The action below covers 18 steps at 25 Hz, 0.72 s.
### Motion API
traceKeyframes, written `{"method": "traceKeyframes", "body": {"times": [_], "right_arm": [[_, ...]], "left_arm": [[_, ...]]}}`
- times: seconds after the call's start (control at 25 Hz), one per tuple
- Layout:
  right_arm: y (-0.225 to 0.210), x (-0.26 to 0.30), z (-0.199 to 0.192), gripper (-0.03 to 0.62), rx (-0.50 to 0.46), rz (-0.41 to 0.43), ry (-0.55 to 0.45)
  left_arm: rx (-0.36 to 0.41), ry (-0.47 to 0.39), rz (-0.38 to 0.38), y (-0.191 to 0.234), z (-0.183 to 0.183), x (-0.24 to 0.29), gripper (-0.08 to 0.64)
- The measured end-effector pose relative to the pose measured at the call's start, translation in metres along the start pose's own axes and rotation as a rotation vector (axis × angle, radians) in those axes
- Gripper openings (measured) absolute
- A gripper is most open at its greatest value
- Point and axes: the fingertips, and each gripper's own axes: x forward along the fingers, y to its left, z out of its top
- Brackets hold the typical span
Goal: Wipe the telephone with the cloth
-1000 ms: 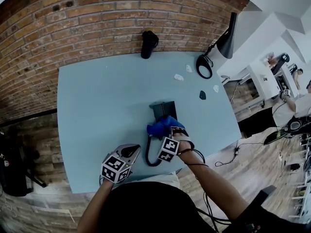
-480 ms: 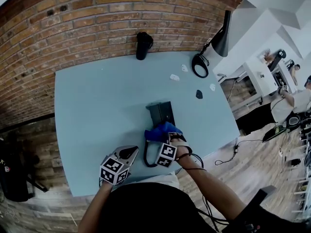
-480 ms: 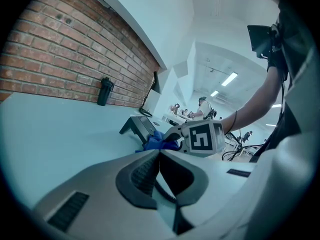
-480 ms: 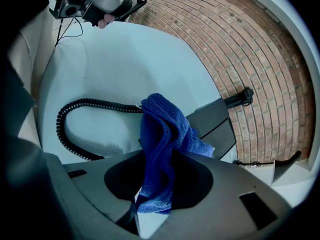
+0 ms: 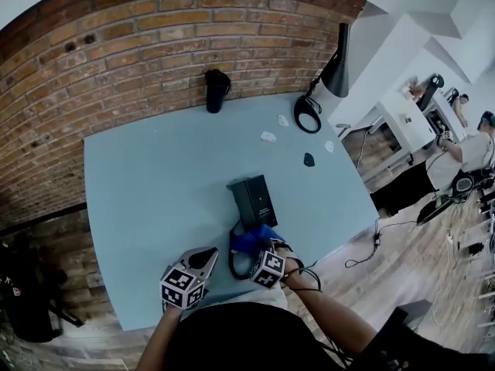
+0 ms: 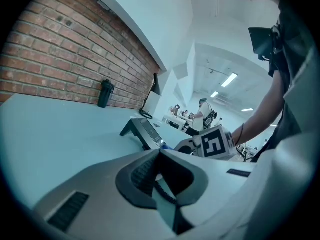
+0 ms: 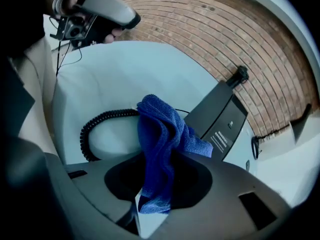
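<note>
1. The right gripper (image 7: 162, 160) has its jaws closed on a blue cloth (image 7: 161, 149). The cloth is bunched between them and stands out past the tips.
2. The telephone (image 5: 253, 199), a black sloped box, sits near the middle of the pale blue counter (image 5: 147, 184).
3. In the head view the cloth (image 5: 251, 239) lies at the telephone's near end, between it and the person. No view shows whether the two touch.
4. A black coiled cord (image 7: 95, 129) loops on the counter just beside the cloth, on the side toward the person.
5. The left gripper (image 6: 160, 152) has its jaws closed tip to tip, with nothing between them.
6. In the head view the left gripper (image 5: 207, 255) is at the counter's near edge, left of the right gripper (image 5: 260, 252) and apart from the telephone.
7. A dark bottle (image 5: 216, 90) stands at the far edge against the brick wall (image 5: 155, 45).
8. A black lamp (image 5: 336, 60) leans over the far right corner, with its ring base (image 5: 307, 114) on the counter.
9. A few small white scraps (image 5: 267, 137) and one dark piece (image 5: 308, 159) lie between the telephone and the lamp base.
</note>
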Motion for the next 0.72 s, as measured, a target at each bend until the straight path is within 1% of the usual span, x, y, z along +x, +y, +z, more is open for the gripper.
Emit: {"method": "traceKeyframes", "body": {"times": [0.12,0.2,0.48,0.72], "right_arm": [[-0.004,-0.011,0.004,0.123,0.139,-0.022,-0.054],[-0.008,-0.018,0.011,0.123,0.192,-0.038,-0.088],[-0.015,-0.038,0.033,0.123,0.285,-0.07,-0.2],[-0.016,-0.05,0.045,0.123,0.333,-0.084,-0.265]], "left_arm": [[-0.004,-0.009,0.008,0.003,0.001,-0.003,0.007],[-0.006,-0.011,0.013,0.007,0.001,-0.004,0.006],[0.008,-0.024,0.006,0.005,-0.001,-0.002,0.006],[0.02,-0.036,-0.008,0.001,-0.004,0.001,0.007]]}}
